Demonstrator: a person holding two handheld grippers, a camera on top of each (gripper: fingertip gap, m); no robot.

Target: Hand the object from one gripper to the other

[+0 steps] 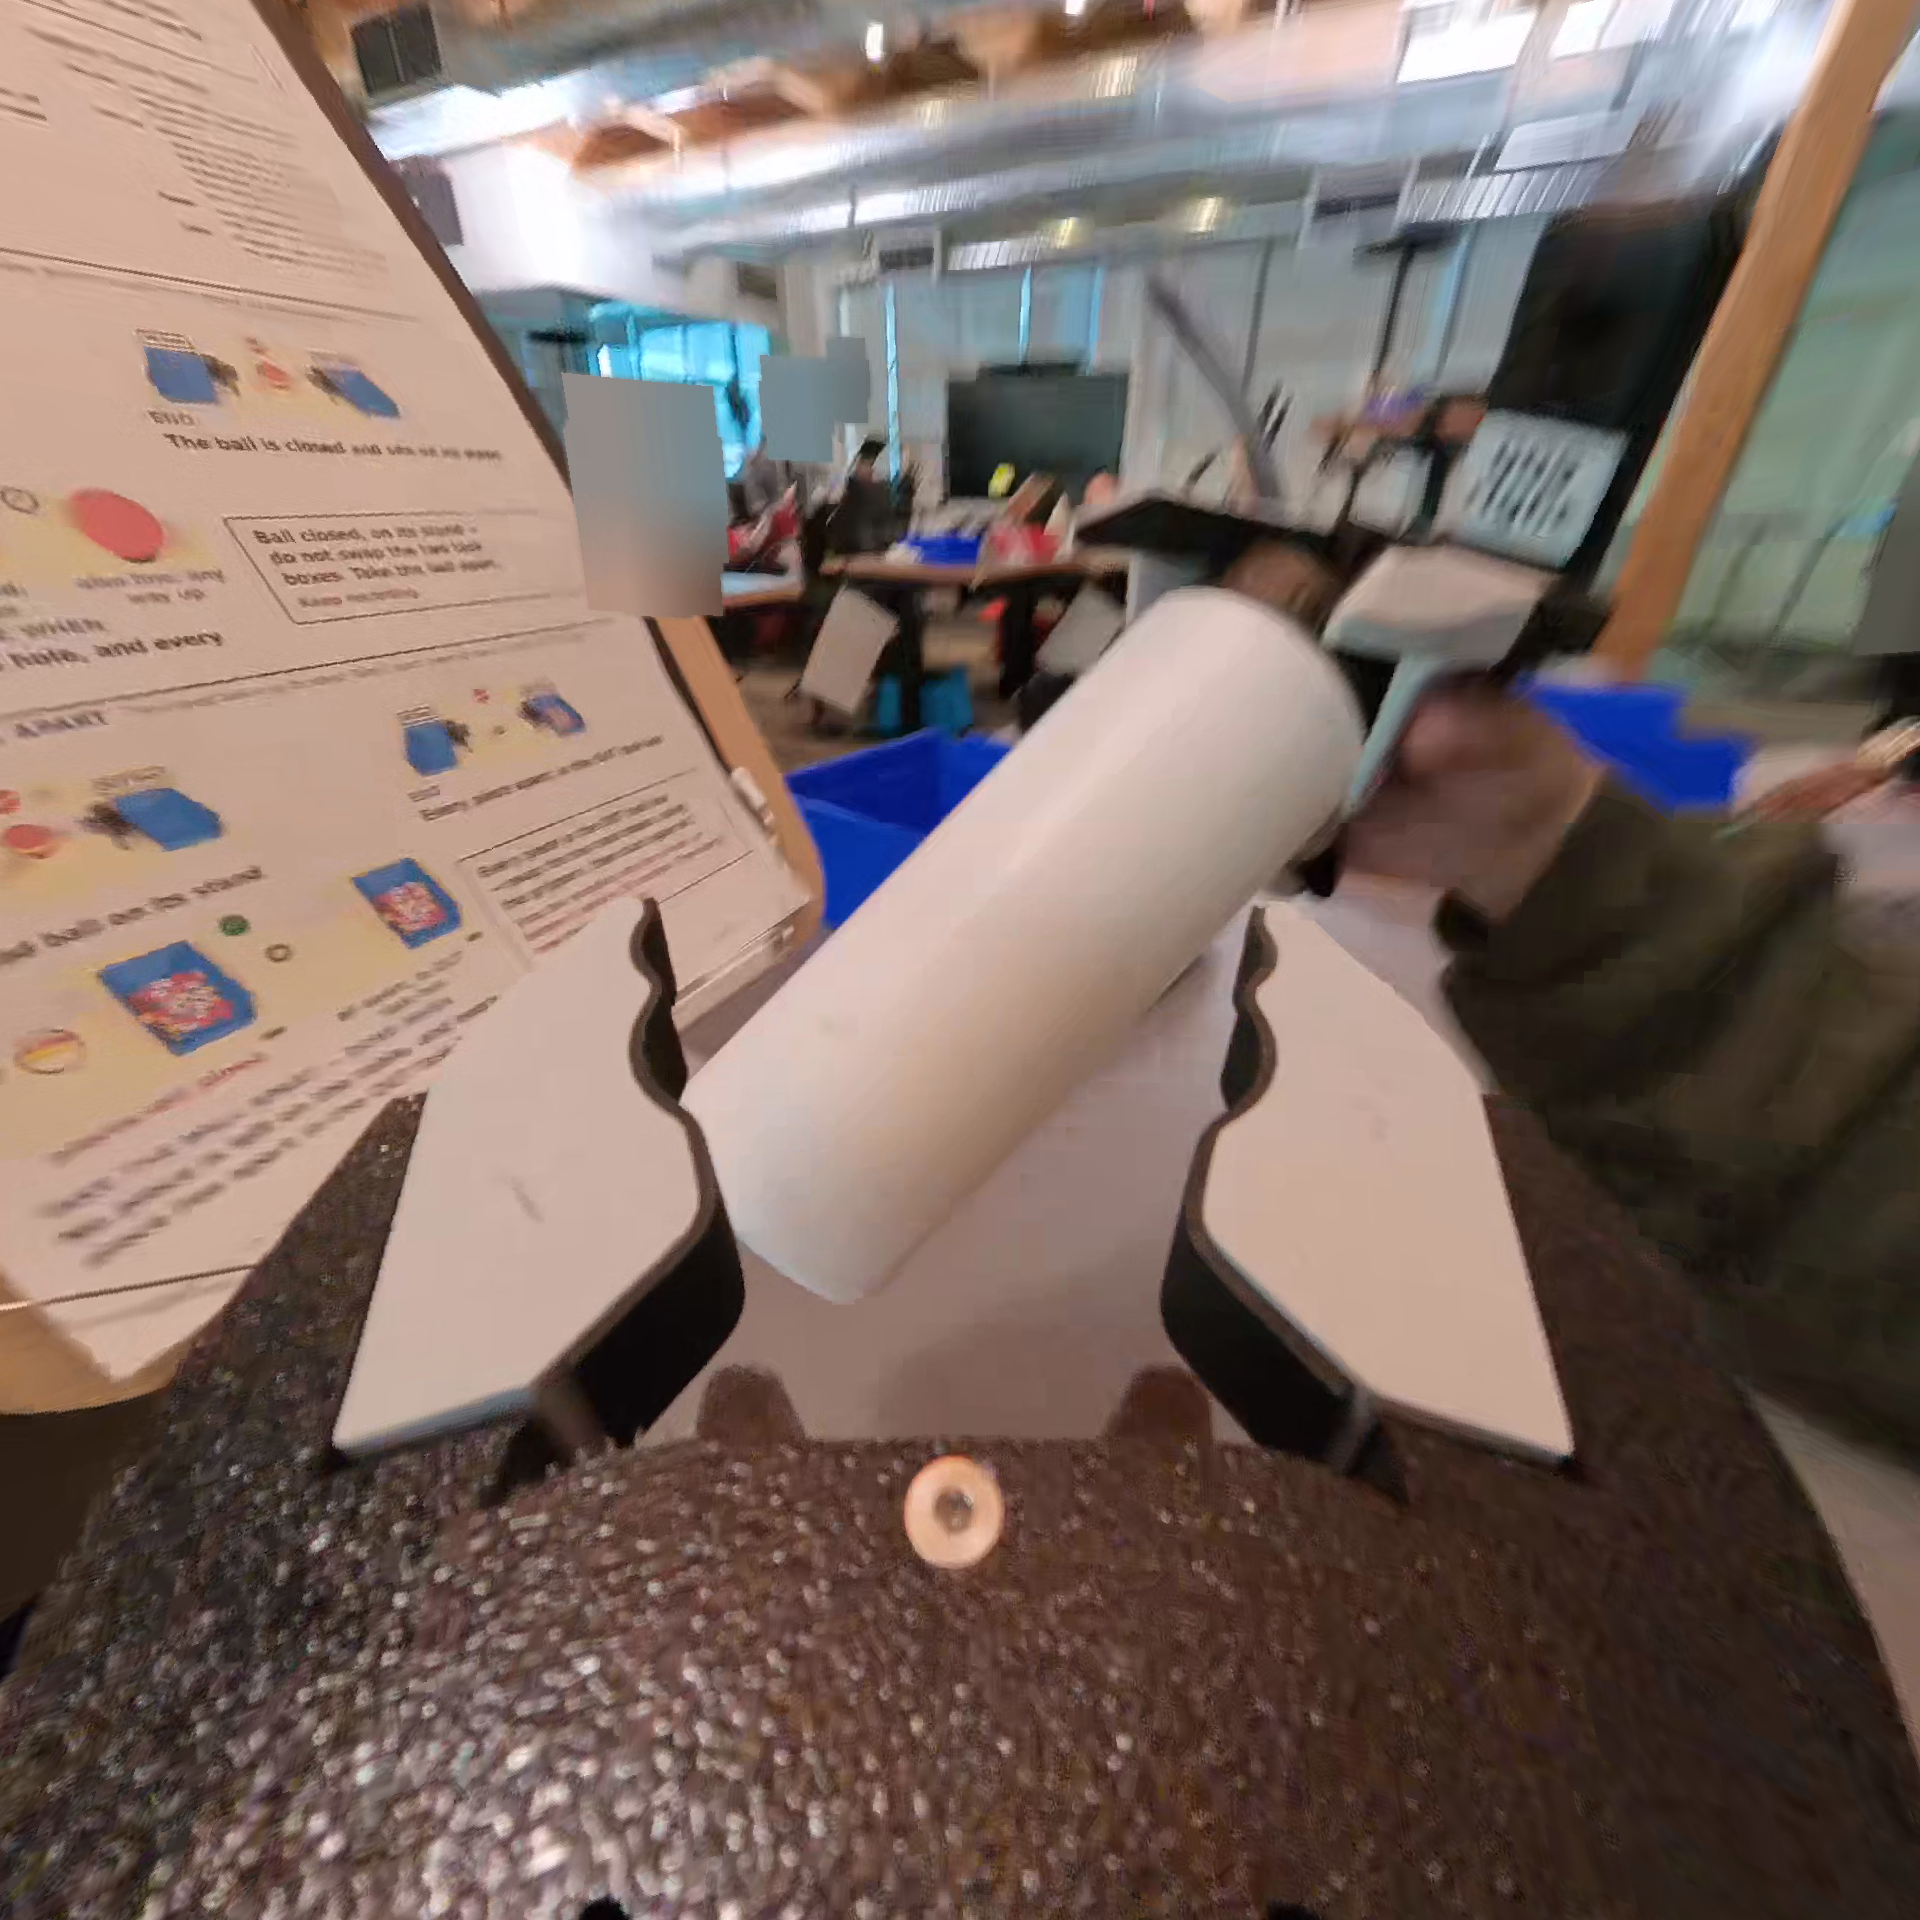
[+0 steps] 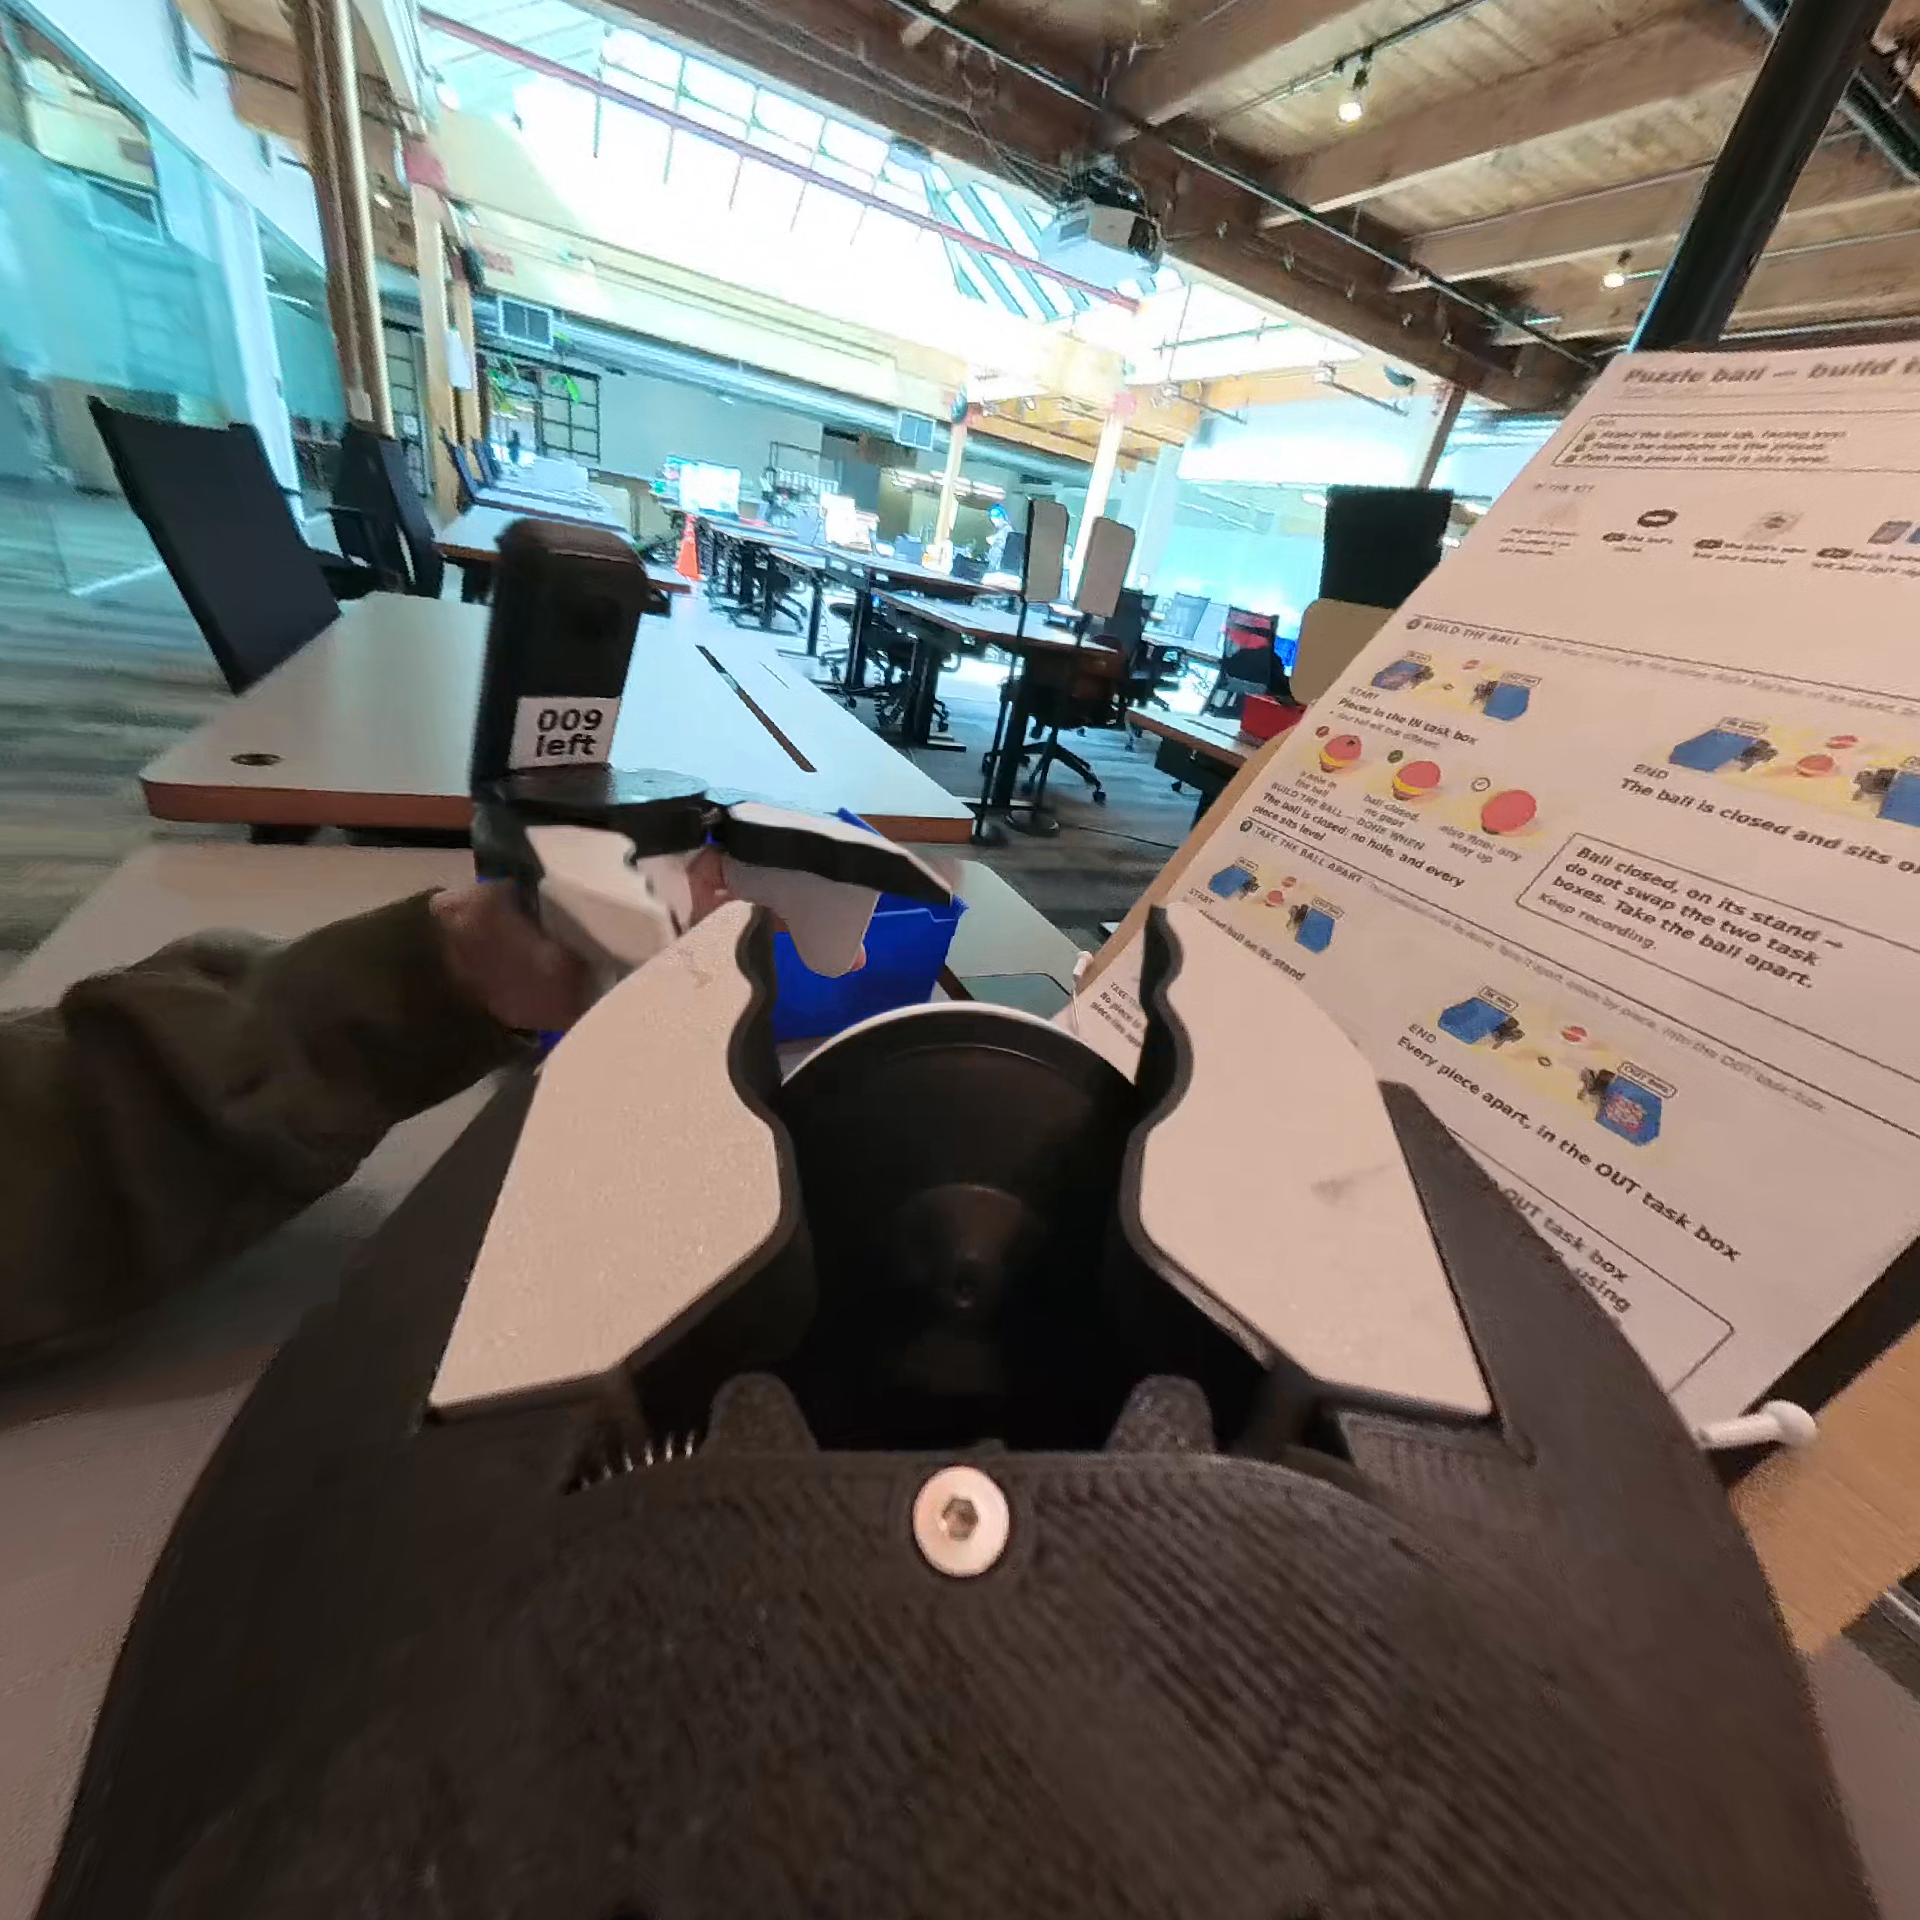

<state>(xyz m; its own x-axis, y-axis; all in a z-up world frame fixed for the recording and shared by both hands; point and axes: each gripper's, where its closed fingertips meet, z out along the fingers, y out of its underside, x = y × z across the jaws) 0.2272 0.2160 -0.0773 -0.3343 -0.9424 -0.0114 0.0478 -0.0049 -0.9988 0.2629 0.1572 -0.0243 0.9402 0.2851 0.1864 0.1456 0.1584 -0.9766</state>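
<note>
A white cylinder with a dark round end is the object. In the left wrist view it runs slantwise from near my left finger up to the right. My left gripper is open, its jaws wide apart on either side of the cylinder's near end, close to the left finger. My right gripper is shut on the cylinder's other end, the dark end facing its camera. The right gripper shows blurred at the far end of the cylinder. The left gripper shows open in the right wrist view.
An instruction sheet on a tilted board stands close beside the grippers. A blue bin sits on the grey table behind them. A green sleeve holds each gripper. A wooden post rises at right.
</note>
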